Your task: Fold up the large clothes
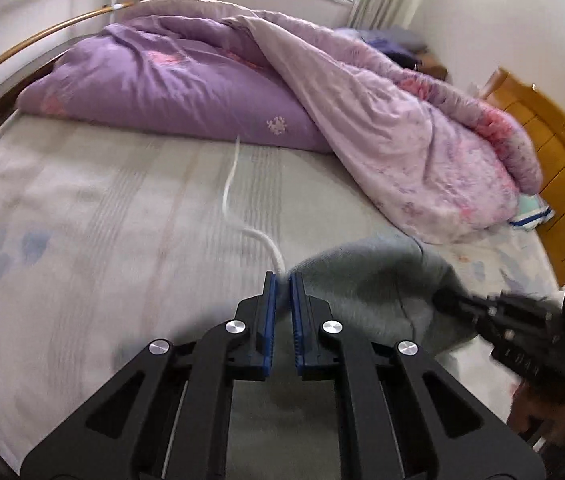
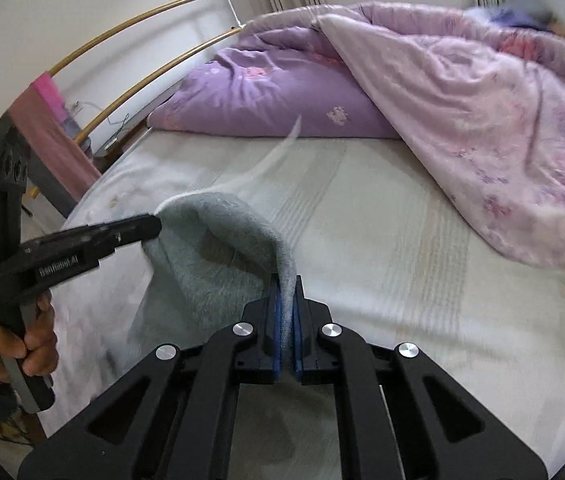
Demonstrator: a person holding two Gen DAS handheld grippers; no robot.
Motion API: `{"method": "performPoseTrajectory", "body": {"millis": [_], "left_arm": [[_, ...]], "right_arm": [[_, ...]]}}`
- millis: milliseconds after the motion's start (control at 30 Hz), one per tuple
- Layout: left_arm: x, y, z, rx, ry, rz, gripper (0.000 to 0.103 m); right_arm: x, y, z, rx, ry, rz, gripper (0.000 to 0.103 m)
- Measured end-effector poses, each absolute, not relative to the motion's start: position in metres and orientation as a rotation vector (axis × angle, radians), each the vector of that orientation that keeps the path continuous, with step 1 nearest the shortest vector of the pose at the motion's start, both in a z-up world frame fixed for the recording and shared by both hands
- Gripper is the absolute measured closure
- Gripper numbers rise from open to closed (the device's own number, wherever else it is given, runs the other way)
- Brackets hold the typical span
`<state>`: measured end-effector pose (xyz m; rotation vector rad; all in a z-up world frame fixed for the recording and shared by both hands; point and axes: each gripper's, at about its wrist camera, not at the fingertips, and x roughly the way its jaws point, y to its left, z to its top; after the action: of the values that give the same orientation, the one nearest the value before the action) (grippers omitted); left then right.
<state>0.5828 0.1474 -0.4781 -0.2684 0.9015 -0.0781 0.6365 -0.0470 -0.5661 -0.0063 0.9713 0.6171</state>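
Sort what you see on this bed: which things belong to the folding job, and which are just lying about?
Job:
grey garment
white cord trailing from it
left gripper, right gripper, both shut on the garment

Lying about:
purple quilt
pink floral quilt
wooden headboard

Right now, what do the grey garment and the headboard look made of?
Grey garment: soft knit or fleece, going by its matte, fuzzy surface; blur leaves the weave unclear. Headboard: wood with a glossy orange-brown finish, apparently varnished.

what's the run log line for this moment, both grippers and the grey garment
left gripper: shut on grey garment edge | right gripper: shut on grey garment | garment: lifted over bed | white cord: trailing
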Motion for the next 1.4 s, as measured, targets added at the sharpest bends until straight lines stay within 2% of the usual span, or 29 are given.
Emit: {"method": "performPoseTrajectory", "body": {"millis": [100, 267, 400, 433, 500, 533, 567, 600, 633, 667, 700, 733, 900, 933, 967, 1000, 1033, 1100, 1167, 1333, 1400], "left_arm": [[0.531, 0.145, -0.483, -0.280, 0.926, -0.021, 0.096], [0.446, 0.146, -0.524, -0.396, 1.115, 0.010, 0.096], [0.412, 0.146, -0.546, -0.564, 1.227, -0.006, 0.095], [0.408, 0.149, -0.547, -0.613, 1.227, -0.007, 0.094], [0.407, 0.152, -0.552, -0.725, 1.250, -0.020, 0.078], [0.407, 0.153, -0.553, -0.763, 1.248, -0.013, 0.057], [0.408, 0.154, -0.552, -0.801, 1.227, -0.012, 0.048], [0.410, 0.154, -0.550, -0.818, 1.217, -0.015, 0.048], [0.414, 0.154, -0.547, -0.831, 1.212, -0.027, 0.047], [0.417, 0.153, -0.546, -0.845, 1.211, -0.040, 0.039], [0.422, 0.151, -0.546, -0.883, 1.217, -0.047, 0.034], [0.426, 0.150, -0.548, -0.923, 1.219, -0.056, 0.030], [0.450, 0.139, -0.567, -1.110, 1.289, -0.083, 0.026], [0.456, 0.133, -0.576, -1.083, 1.347, -0.069, 0.029], [0.459, 0.126, -0.583, -1.023, 1.375, -0.065, 0.057], [0.459, 0.122, -0.585, -0.961, 1.378, -0.062, 0.081], [0.459, 0.116, -0.585, -0.866, 1.393, -0.054, 0.098], [0.446, 0.115, -0.573, -0.811, 1.337, -0.072, 0.098], [0.423, 0.117, -0.565, -0.742, 1.315, -0.072, 0.099], [0.376, 0.125, -0.603, -0.709, 1.423, 0.001, 0.099], [0.377, 0.124, -0.615, -0.690, 1.445, 0.014, 0.093]], "right_arm": [[0.580, -0.049, -0.578, 0.000, 1.038, 0.586, 0.098], [0.508, -0.058, -0.616, 0.035, 1.198, 0.517, 0.098], [0.475, -0.058, -0.642, 0.034, 1.284, 0.484, 0.098], [0.468, -0.055, -0.650, 0.013, 1.305, 0.485, 0.095], [0.463, -0.055, -0.657, 0.040, 1.351, 0.467, 0.092], [0.462, -0.057, -0.657, 0.070, 1.354, 0.456, 0.089], [0.461, -0.062, -0.653, 0.114, 1.351, 0.439, 0.087], [0.462, -0.065, -0.650, 0.140, 1.353, 0.430, 0.084], [0.461, -0.070, -0.645, 0.182, 1.356, 0.421, 0.071], [0.459, -0.075, -0.640, 0.227, 1.352, 0.408, 0.053], [0.457, -0.081, -0.636, 0.265, 1.339, 0.400, 0.046], [0.456, -0.085, -0.631, 0.299, 1.330, 0.400, 0.045], [0.452, -0.097, -0.629, 0.386, 1.347, 0.357, 0.045], [0.453, -0.098, -0.631, 0.394, 1.351, 0.343, 0.045], [0.454, -0.102, -0.631, 0.404, 1.353, 0.334, 0.045], [0.455, -0.106, -0.633, 0.429, 1.356, 0.315, 0.045], [0.457, -0.110, -0.634, 0.466, 1.361, 0.299, 0.045], [0.460, -0.119, -0.632, 0.540, 1.357, 0.277, 0.047], [0.462, -0.126, -0.631, 0.596, 1.357, 0.252, 0.054], [0.468, -0.136, -0.635, 0.643, 1.347, 0.179, 0.054], [0.476, -0.136, -0.634, 0.636, 1.339, 0.162, 0.054]]}}
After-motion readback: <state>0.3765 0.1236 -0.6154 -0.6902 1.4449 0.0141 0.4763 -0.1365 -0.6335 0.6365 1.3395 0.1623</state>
